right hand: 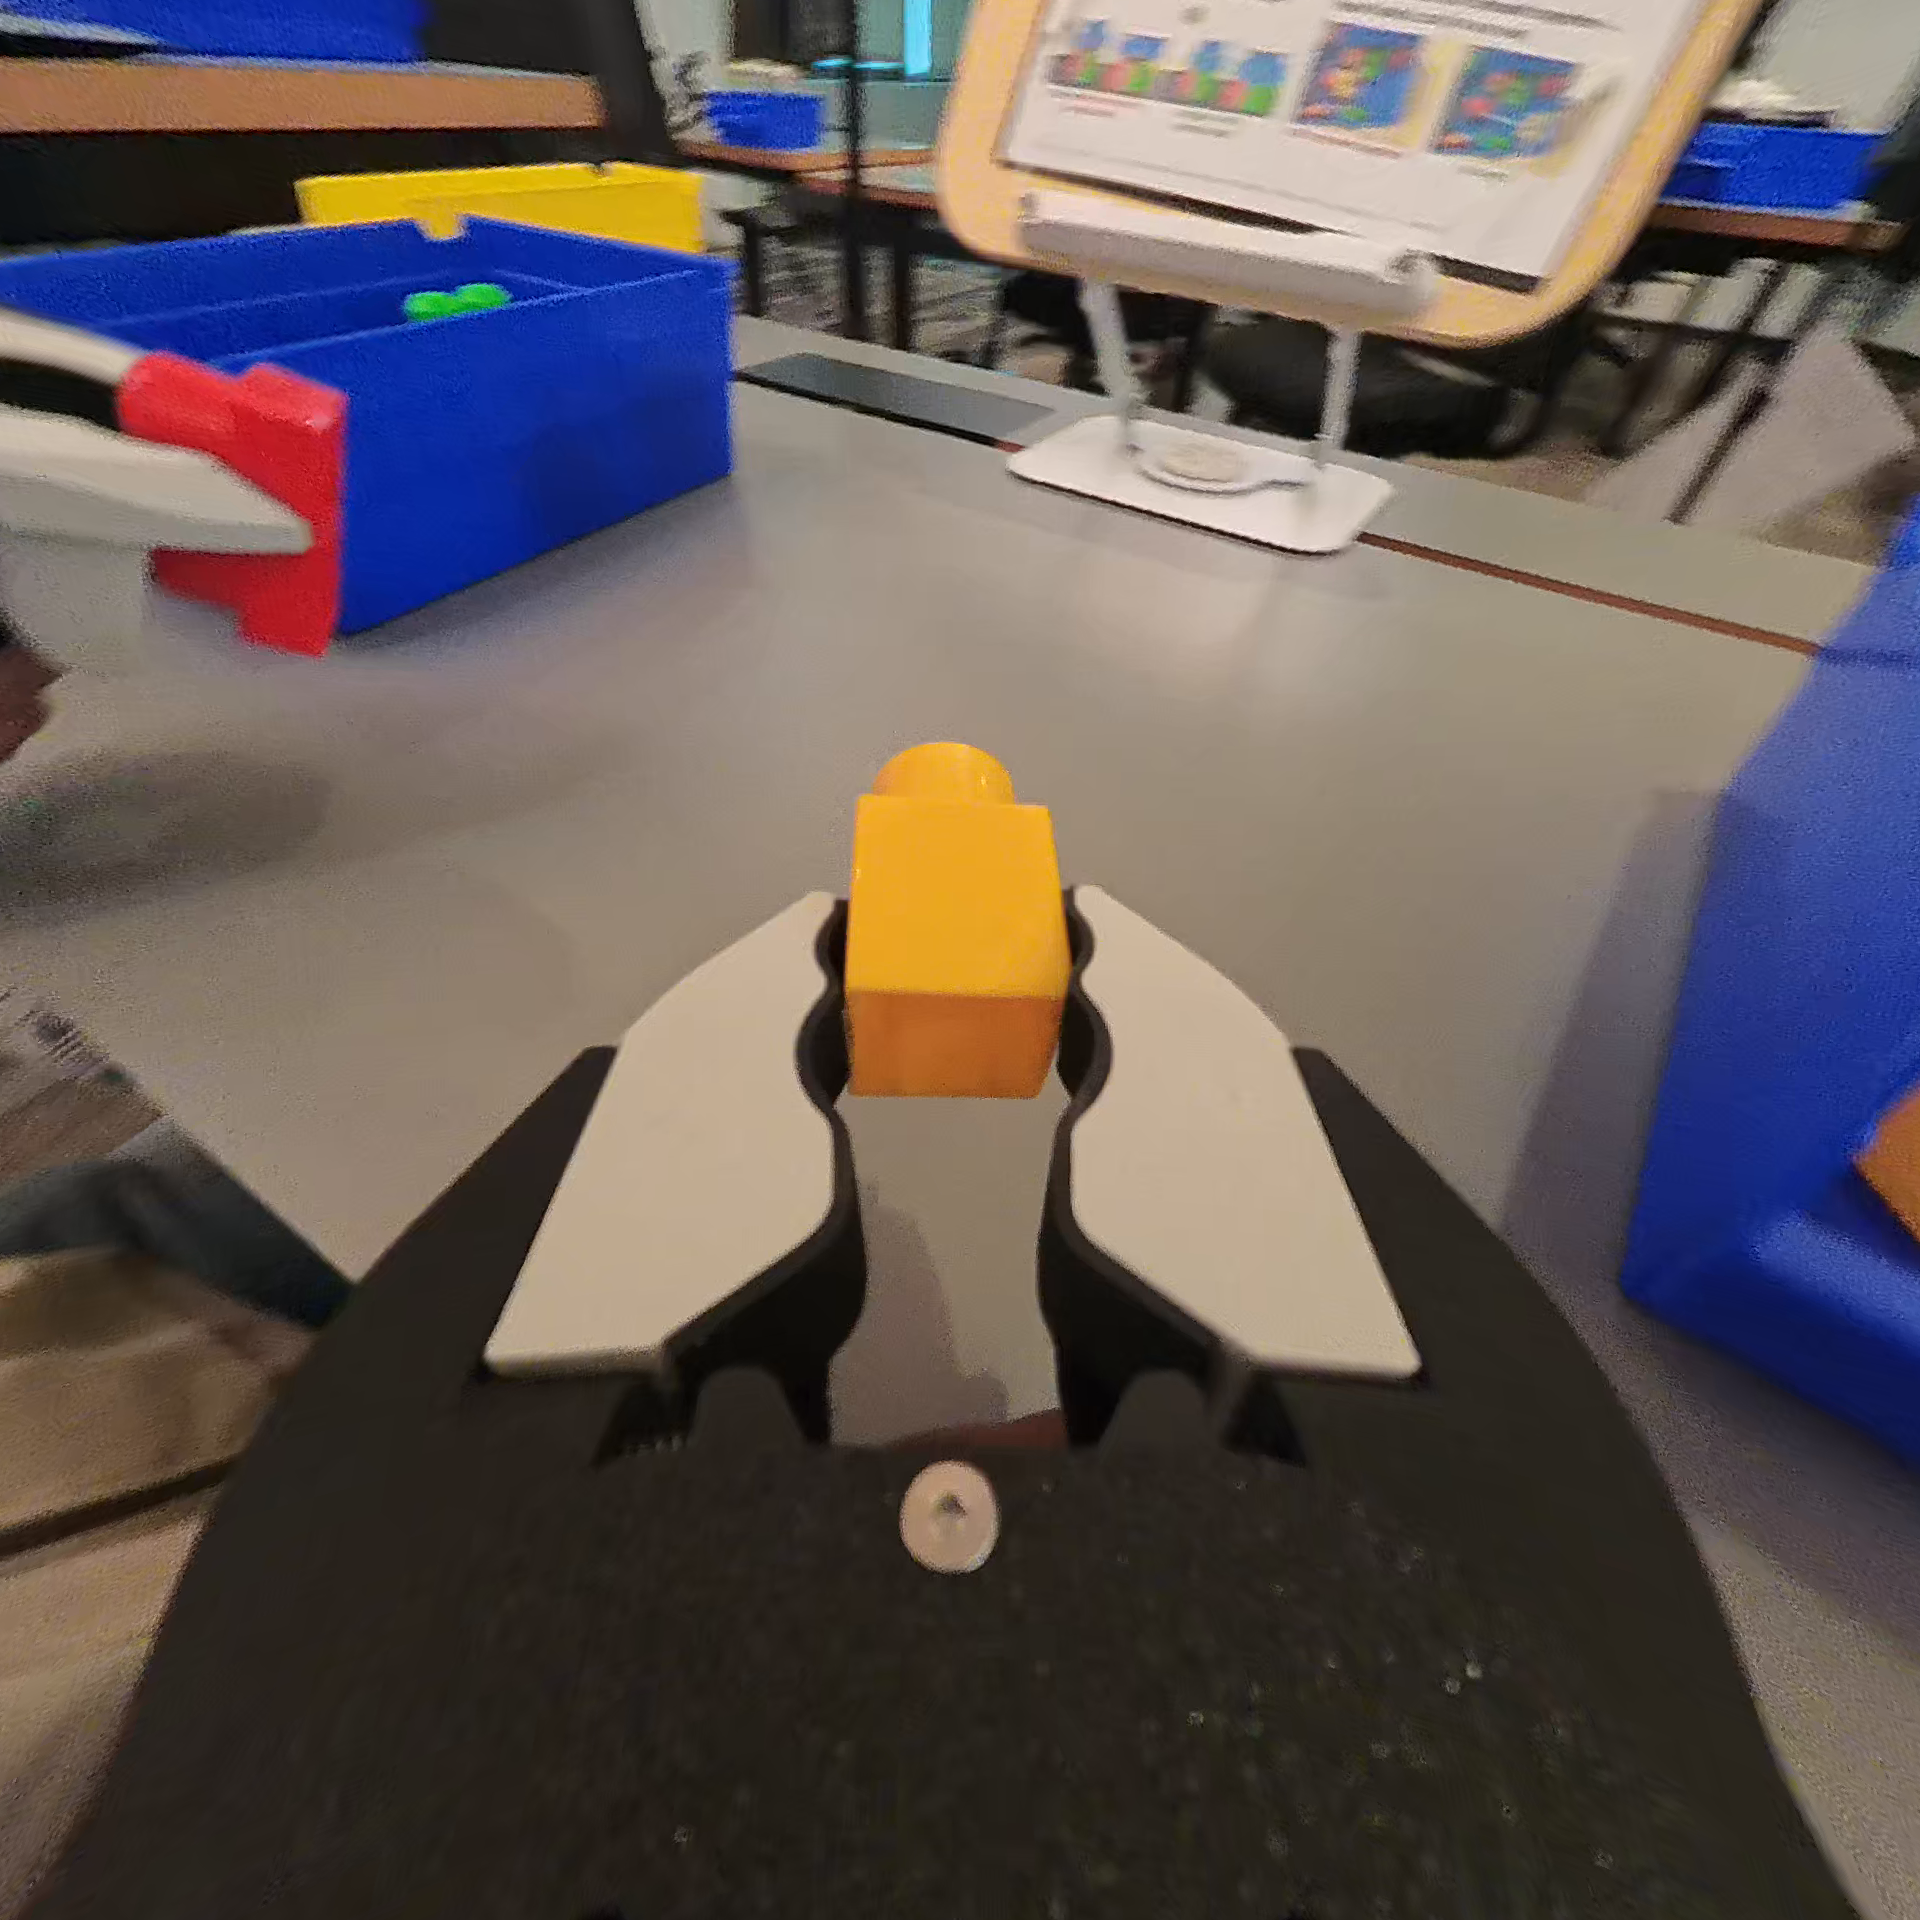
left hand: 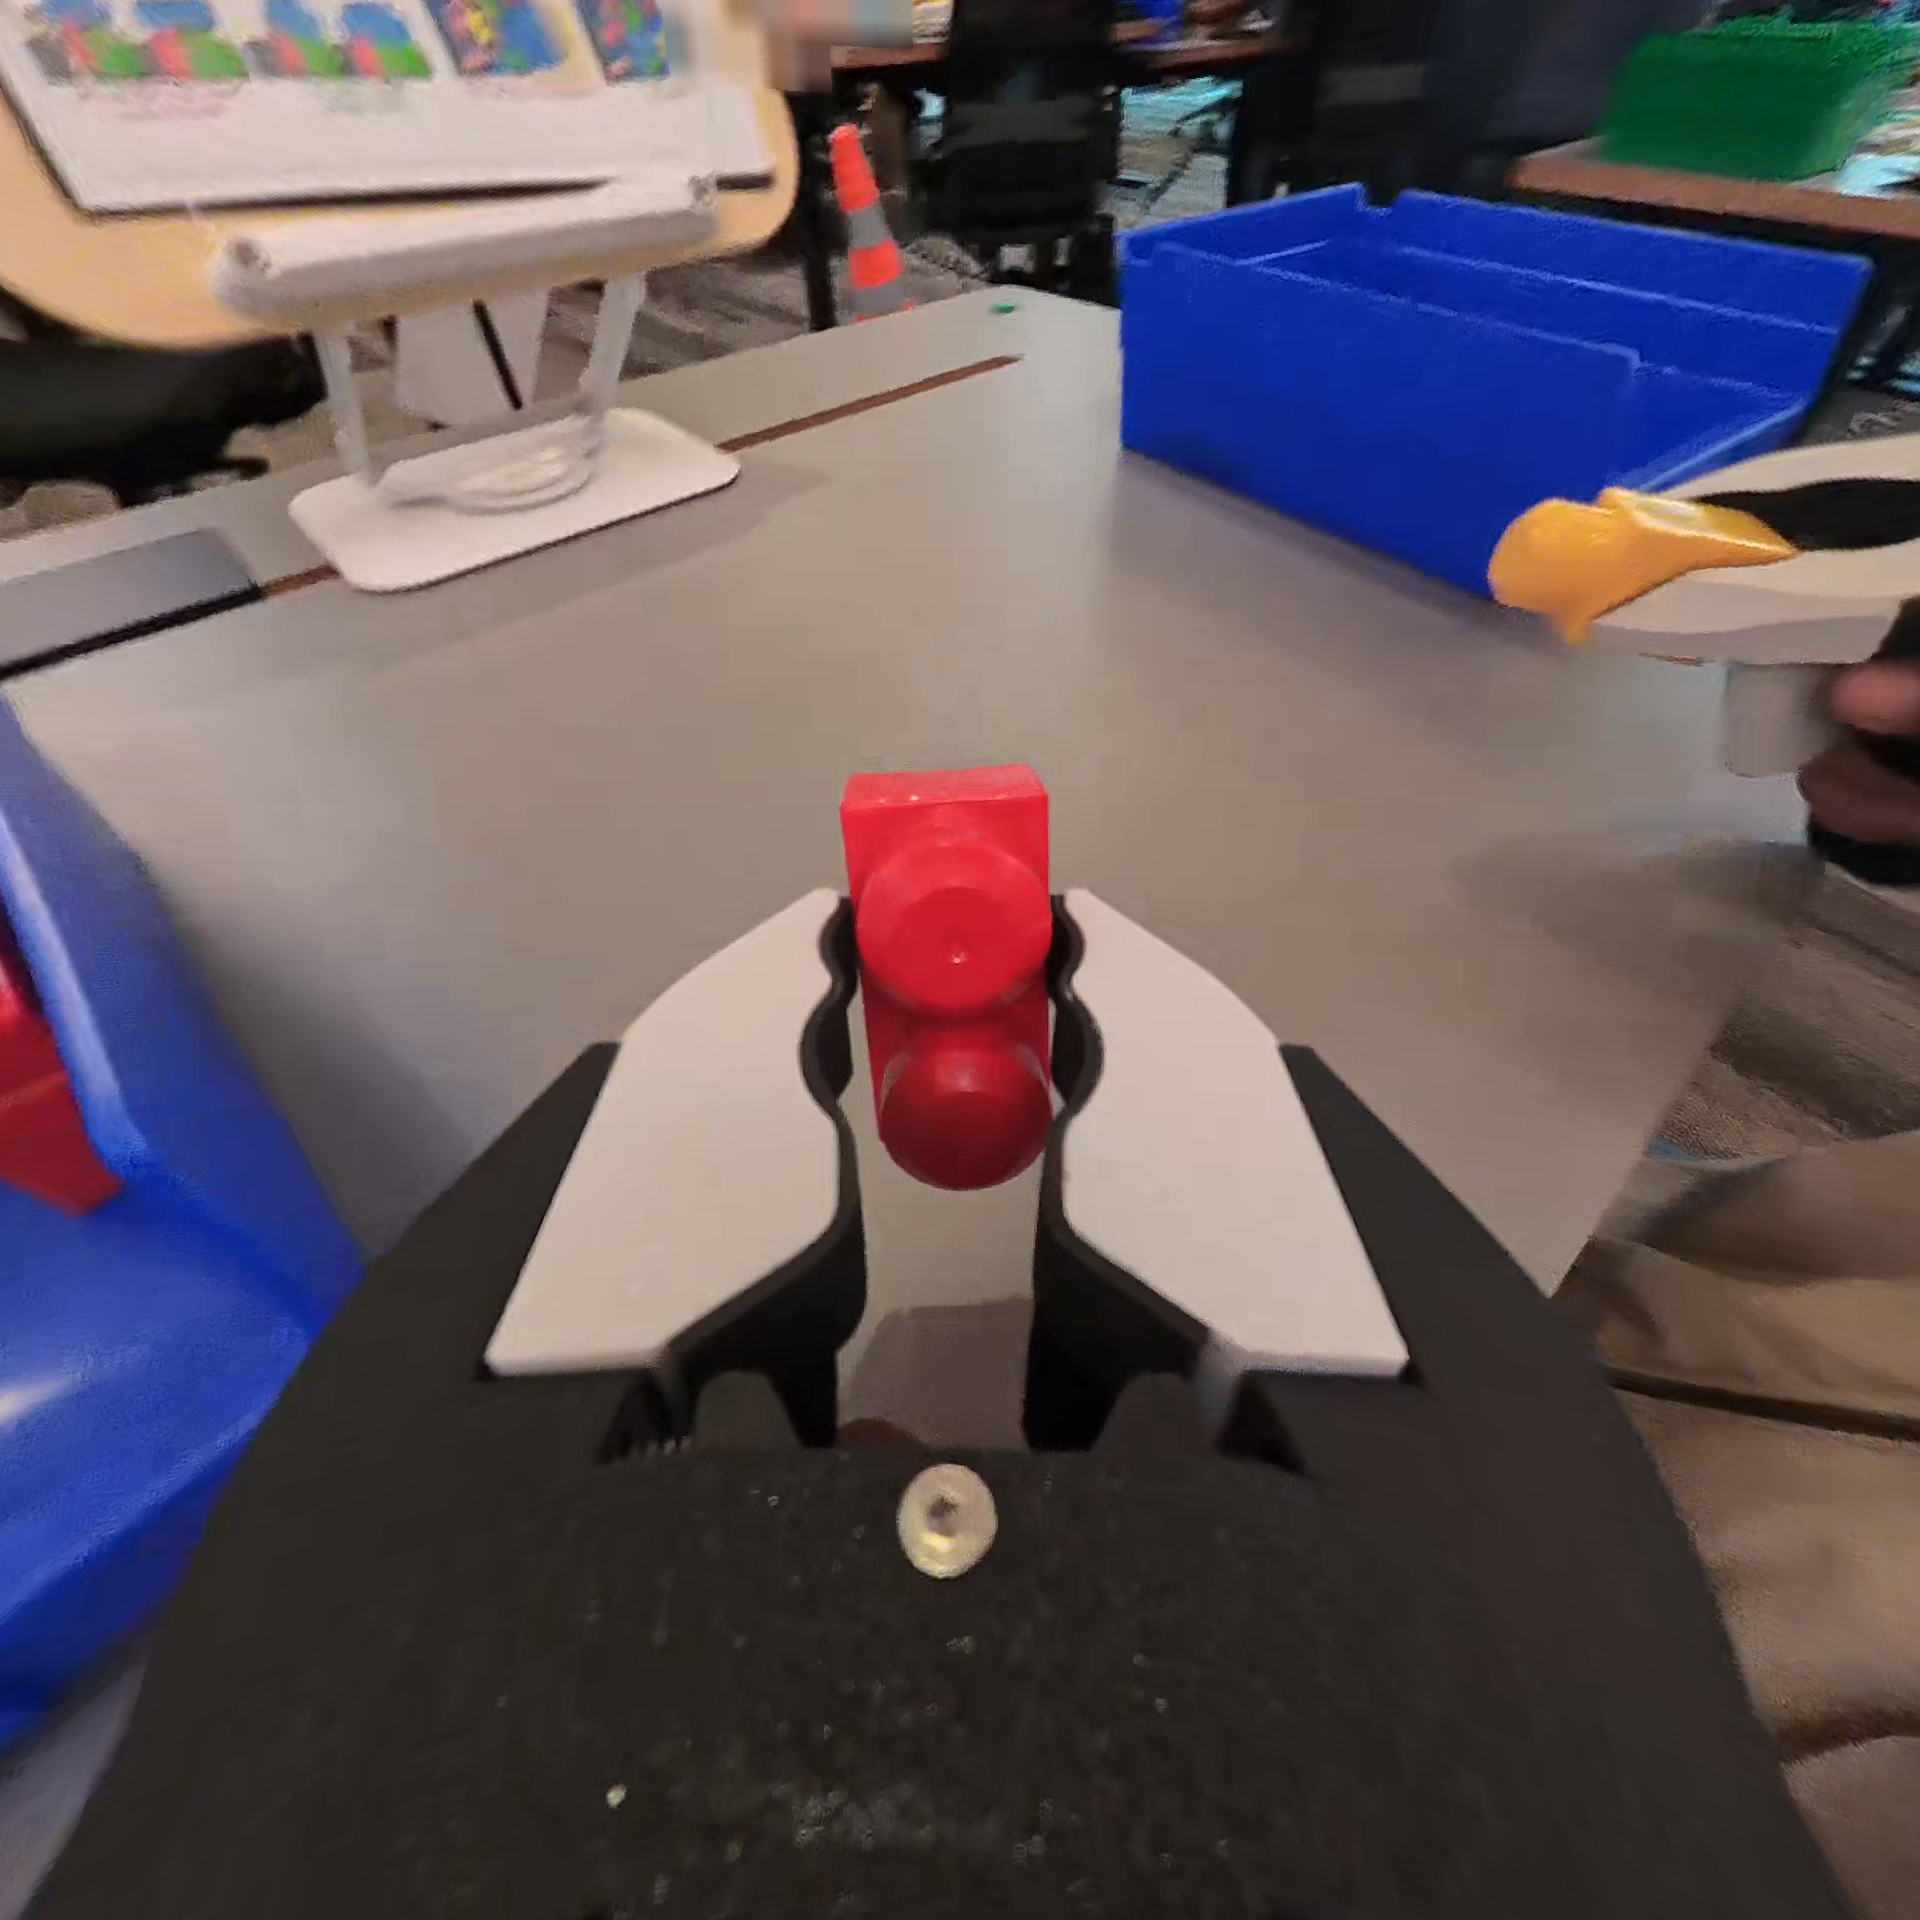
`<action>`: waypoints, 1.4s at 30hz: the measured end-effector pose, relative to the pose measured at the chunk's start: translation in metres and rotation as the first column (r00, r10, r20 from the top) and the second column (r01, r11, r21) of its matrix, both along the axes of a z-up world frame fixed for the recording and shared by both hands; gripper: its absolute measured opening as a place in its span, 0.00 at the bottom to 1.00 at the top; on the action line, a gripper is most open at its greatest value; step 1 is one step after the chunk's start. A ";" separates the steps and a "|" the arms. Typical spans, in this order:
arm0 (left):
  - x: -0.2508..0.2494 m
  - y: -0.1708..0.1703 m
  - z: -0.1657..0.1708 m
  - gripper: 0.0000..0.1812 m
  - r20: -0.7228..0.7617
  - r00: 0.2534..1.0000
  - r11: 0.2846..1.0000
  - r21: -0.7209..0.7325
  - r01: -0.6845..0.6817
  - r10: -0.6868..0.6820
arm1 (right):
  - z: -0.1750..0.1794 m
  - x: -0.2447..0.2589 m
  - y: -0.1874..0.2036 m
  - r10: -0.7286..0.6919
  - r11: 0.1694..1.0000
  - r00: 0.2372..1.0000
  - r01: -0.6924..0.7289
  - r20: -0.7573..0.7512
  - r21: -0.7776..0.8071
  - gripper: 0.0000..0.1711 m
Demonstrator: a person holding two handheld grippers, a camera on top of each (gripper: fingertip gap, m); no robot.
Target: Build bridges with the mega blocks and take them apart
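My left gripper [left hand: 951,914] is shut on a red mega block [left hand: 948,935] with two studs facing the camera, held above the grey table [left hand: 727,727]. My right gripper [right hand: 954,909] is shut on a yellow-orange one-stud block [right hand: 954,935], stud pointing away, also above the table. In the left wrist view the right gripper with its yellow block [left hand: 1600,556] shows at the right edge. In the right wrist view the left gripper with its red block [right hand: 260,499] shows at the left edge.
A blue bin [left hand: 1455,384] stands at the back right in the left wrist view; another blue bin [left hand: 135,1247] with a red block is at the left. In the right wrist view a blue bin [right hand: 499,416] holds a green block [right hand: 452,301]. An instruction board on a white stand [right hand: 1226,457] stands behind. Some 20 cm of space lies between my two pairs of fingers.
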State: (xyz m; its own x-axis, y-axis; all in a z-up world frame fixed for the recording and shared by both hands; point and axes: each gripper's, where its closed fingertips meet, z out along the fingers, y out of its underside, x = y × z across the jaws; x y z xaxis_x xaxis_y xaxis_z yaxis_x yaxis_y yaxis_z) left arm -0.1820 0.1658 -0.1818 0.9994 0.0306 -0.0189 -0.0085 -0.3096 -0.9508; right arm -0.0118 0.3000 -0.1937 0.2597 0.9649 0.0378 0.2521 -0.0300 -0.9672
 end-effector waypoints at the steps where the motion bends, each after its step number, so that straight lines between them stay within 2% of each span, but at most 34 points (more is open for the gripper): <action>1: 0.000 -0.001 -0.005 0.19 0.013 0.999 1.000 0.001 -0.030 0.030 | -0.005 0.002 -0.001 -0.034 0.999 0.999 0.034 -0.003 -0.013 0.22; 2: 0.000 -0.002 -0.008 0.19 0.024 0.998 0.999 0.004 -0.053 0.053 | -0.009 0.002 -0.004 -0.048 0.999 0.999 0.048 0.001 -0.022 0.22; 7: 0.013 -0.001 -0.009 0.19 0.034 0.999 1.000 0.014 -0.005 0.005 | -0.009 0.004 -0.003 -0.070 0.997 0.997 0.070 0.012 -0.031 0.22; 10: 0.016 -0.001 -0.006 0.19 0.016 1.000 1.000 0.015 0.019 -0.019 | 0.015 0.017 0.030 -0.137 0.990 0.990 0.137 0.007 0.027 0.22; 13: 0.022 -0.002 -0.004 0.19 0.029 0.999 0.999 0.029 0.039 -0.040 | 0.061 0.041 0.109 -0.280 0.953 0.960 0.279 -0.007 0.117 0.22; 16: 0.027 -0.001 -0.005 0.19 0.042 0.997 0.998 0.033 0.060 -0.061 | 0.085 0.056 0.213 -0.410 0.908 0.910 0.403 0.053 0.115 0.22; 18: 0.033 -0.001 -0.006 0.19 0.056 0.995 0.996 0.028 0.081 -0.082 | 0.068 0.057 0.282 -0.455 0.890 0.871 0.450 0.185 0.070 0.22; 20: 0.037 0.000 -0.003 0.19 0.058 0.994 0.995 0.039 0.091 -0.093 | 0.038 0.050 0.329 -0.437 0.883 0.842 0.469 0.316 -0.029 0.22; 22: 0.040 -0.001 -0.003 0.19 0.045 0.994 0.994 0.035 0.099 -0.101 | 0.011 0.046 0.362 -0.440 0.864 0.798 0.501 0.413 -0.048 0.22; 24: 0.039 -0.001 -0.002 0.19 0.024 0.995 0.995 0.027 0.095 -0.096 | -0.011 0.042 0.377 -0.418 0.857 0.762 0.511 0.494 -0.065 0.22; 29: 0.036 -0.002 -0.002 0.19 0.007 0.995 0.995 0.016 0.095 -0.095 | -0.034 0.037 0.387 -0.414 0.842 0.684 0.538 0.601 -0.033 0.23; 32: 0.036 0.000 -0.006 0.19 0.023 0.995 0.995 0.006 0.096 -0.096 | -0.030 0.038 0.389 -0.444 0.834 0.680 0.551 0.583 -0.007 0.24; 34: 0.033 0.001 -0.006 0.19 0.027 0.996 0.996 0.005 0.086 -0.087 | -0.015 0.042 0.384 -0.465 0.836 0.694 0.549 0.549 0.015 0.37; 35: 0.032 0.001 -0.007 0.19 0.033 0.996 0.996 0.003 0.085 -0.085 | -0.003 0.041 0.375 -0.462 0.846 0.723 0.533 0.514 0.009 0.37; 39: 0.020 0.002 -0.004 0.19 0.036 0.997 0.998 -0.004 0.067 -0.066 | 0.063 0.042 0.306 -0.424 0.899 0.840 0.434 0.337 0.049 0.39; 42: 0.009 0.003 -0.001 0.19 -0.034 0.998 0.998 -0.030 0.058 -0.059 | 0.105 0.028 0.205 -0.250 0.968 0.954 0.241 0.164 0.070 0.39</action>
State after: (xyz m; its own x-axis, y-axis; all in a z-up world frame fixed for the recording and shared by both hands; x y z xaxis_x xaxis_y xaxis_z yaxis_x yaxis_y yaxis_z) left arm -0.1735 0.1686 -0.1830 0.9981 -0.0285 -0.0540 -0.0604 -0.3349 -0.9403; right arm 0.0159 0.5049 -0.0888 0.4740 0.8681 0.1471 0.4038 -0.0659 -0.9125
